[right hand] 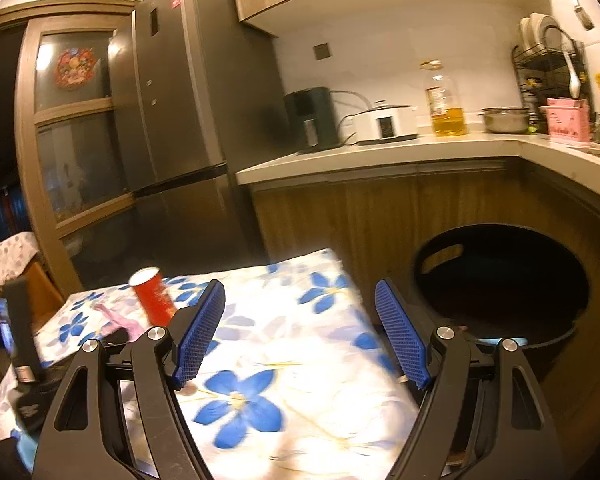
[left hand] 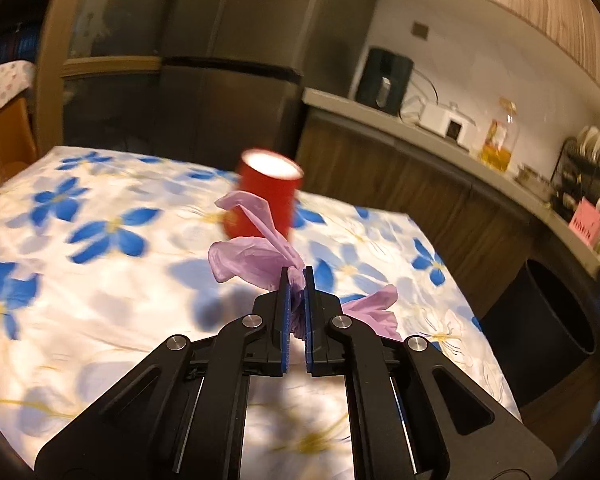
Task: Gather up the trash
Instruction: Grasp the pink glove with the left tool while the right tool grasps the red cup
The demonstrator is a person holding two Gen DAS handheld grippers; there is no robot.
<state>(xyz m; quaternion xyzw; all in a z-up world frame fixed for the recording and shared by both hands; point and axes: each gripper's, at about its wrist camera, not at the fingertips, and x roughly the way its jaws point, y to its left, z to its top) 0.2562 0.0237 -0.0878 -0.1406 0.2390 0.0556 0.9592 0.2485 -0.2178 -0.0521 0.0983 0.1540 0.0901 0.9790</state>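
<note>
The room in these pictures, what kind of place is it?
Most likely a home kitchen: a tall fridge, a counter with a bottle of oil, and a dish rack.

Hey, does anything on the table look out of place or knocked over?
Nothing is spilled or tipped. The red cup stands upright on the flowered tablecloth, and the crumpled purple plastic bag is pinched in the left gripper.

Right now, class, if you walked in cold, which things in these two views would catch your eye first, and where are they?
The left tool is shut on a crumpled lilac plastic bag above the blue-flowered tablecloth. Just behind it stands a red cylindrical can. Off the table's right side, a big black bin gapes open on the floor, beyond the open right tool.
</note>
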